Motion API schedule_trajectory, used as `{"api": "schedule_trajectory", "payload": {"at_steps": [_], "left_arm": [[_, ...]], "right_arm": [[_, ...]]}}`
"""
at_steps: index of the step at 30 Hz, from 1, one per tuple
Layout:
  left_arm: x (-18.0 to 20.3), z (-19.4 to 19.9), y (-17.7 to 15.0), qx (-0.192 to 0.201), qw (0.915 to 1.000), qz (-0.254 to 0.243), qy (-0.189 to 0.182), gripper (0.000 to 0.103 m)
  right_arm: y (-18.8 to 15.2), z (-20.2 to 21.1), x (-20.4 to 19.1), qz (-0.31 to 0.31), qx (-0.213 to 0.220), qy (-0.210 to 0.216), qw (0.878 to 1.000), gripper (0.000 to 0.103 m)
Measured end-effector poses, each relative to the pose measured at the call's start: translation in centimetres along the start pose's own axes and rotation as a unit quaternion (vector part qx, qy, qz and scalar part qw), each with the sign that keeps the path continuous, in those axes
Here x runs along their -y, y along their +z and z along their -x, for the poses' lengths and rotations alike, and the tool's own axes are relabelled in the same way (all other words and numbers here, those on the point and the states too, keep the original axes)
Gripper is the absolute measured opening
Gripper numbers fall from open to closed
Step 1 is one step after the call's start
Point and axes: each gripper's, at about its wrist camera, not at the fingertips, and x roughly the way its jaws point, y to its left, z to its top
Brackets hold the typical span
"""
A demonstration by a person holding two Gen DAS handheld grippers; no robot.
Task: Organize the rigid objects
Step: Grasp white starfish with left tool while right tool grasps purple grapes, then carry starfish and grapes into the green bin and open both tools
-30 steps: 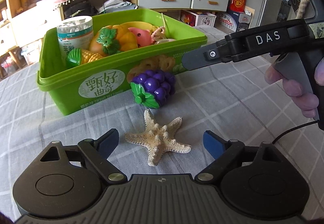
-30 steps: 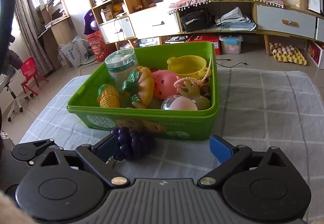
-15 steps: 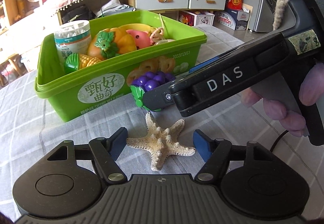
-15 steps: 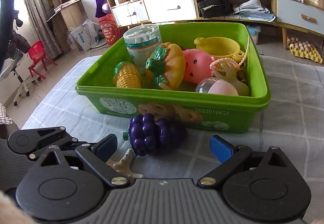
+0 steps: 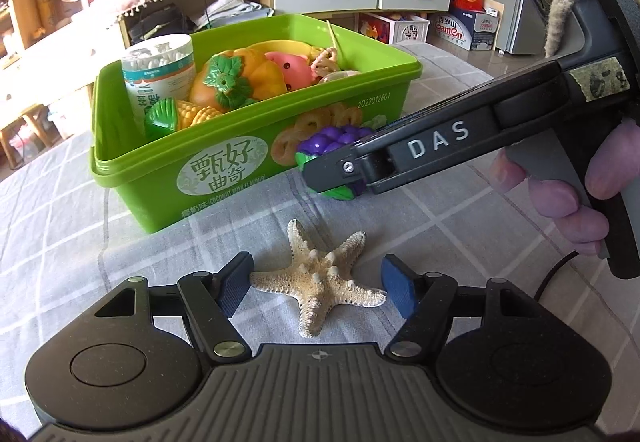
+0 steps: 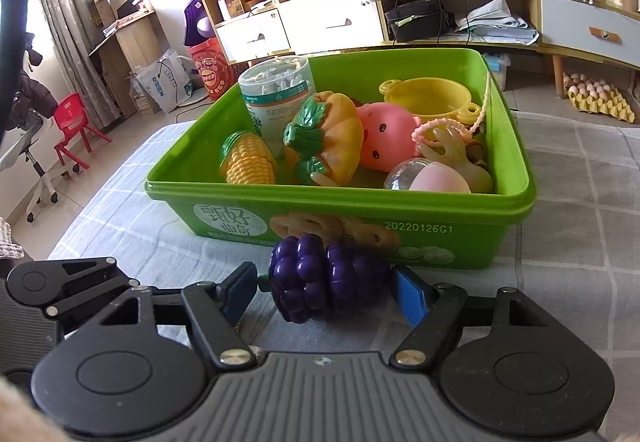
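- On checked grey tablecloth [image 5: 460, 226]: green plastic bin [image 5: 224, 178], front label with Chinese characters, "COCONUT MILK FLAVOUR" partly readable below, cookie print, code "20220126G1" near rim.
- Bin contents: cotton swab tub [image 6: 276, 90] upright at back left with teal label, print too small to read; toy corn [image 6: 248, 158]; toy pumpkin [image 6: 324, 138]; pink pig toy [image 6: 384, 142]; yellow toy pot [image 6: 428, 98]; clear capsule ball [image 6: 424, 176]; pale hand-shaped toy, beaded string.
- Purple toy grapes [image 6: 320, 278] on the cloth just in front of bin's front wall.
- Right gripper [image 6: 322, 292]: "DAS" printed on its finger in left wrist view; jaws have just been closing, grapes between them, right pad touching the fruit, left pad at the stem end; firm clamp not certain.
- Dried starfish [image 5: 320, 282] flat on cloth, nearer than the grapes, apart from bin.
- Left gripper [image 5: 318, 288]: jaws have just been closing, now straddling starfish; left pad at an arm tip, right pad just clear.
- Background: red boxes with Chinese print, a box reading "GamOn"-like text, microwave, drawers, fans, egg tray on floor.
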Motion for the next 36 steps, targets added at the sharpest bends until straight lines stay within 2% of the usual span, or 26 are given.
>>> {"api": "schedule_trajectory", "payload": {"at_steps": [4, 11, 13, 15, 21, 24, 28, 32, 36], "left_arm": [[-0.8, 0.4, -0.3, -0.002, 0.9999, 0.009, 0.012, 0.07], [-2.1, 1.4, -1.3, 0.012, 0.9972, 0.032, 0.066, 0.071], [-2.1, 1.6, -1.7, 0.02, 0.9969, 0.039, 0.066, 0.074], [-1.9, 1.7, -2.1, 0.026, 0.9969, 0.037, 0.063, 0.081], [-2.3, 1.7, -2.8, 0.038, 0.9949, 0.068, 0.064, 0.087], [-2.2, 1.7, -2.9, 0.042, 0.9945, 0.071, 0.065, 0.085], [-1.7, 1.8, -2.7, 0.046, 0.9954, 0.059, 0.059, 0.07], [-1.6, 1.8, -2.2, 0.044, 0.996, 0.044, 0.064, 0.07], [-1.8, 2.2, -1.9, 0.047, 0.996, 0.046, 0.061, 0.07]], "right_arm": [[-0.4, 1.0, 1.8, -0.026, 0.003, -0.008, 1.0, 0.047], [-1.9, 3.0, 3.2, -0.022, 0.015, -0.025, 0.999, 0.048], [-2.5, 3.3, 3.1, -0.014, 0.019, -0.022, 0.999, 0.05], [-3.0, 3.3, 2.8, -0.002, 0.019, -0.025, 1.0, 0.059], [-4.3, 2.5, 1.3, 0.05, 0.022, -0.052, 0.997, 0.063], [-4.6, 2.3, 0.7, 0.059, 0.03, -0.06, 0.996, 0.063], [-4.4, 2.5, 0.5, 0.06, 0.04, -0.067, 0.995, 0.061], [-4.2, 2.3, 0.7, 0.057, 0.043, -0.073, 0.995, 0.048], [-4.3, 2.7, 0.7, 0.062, 0.046, -0.071, 0.994, 0.048]]}}
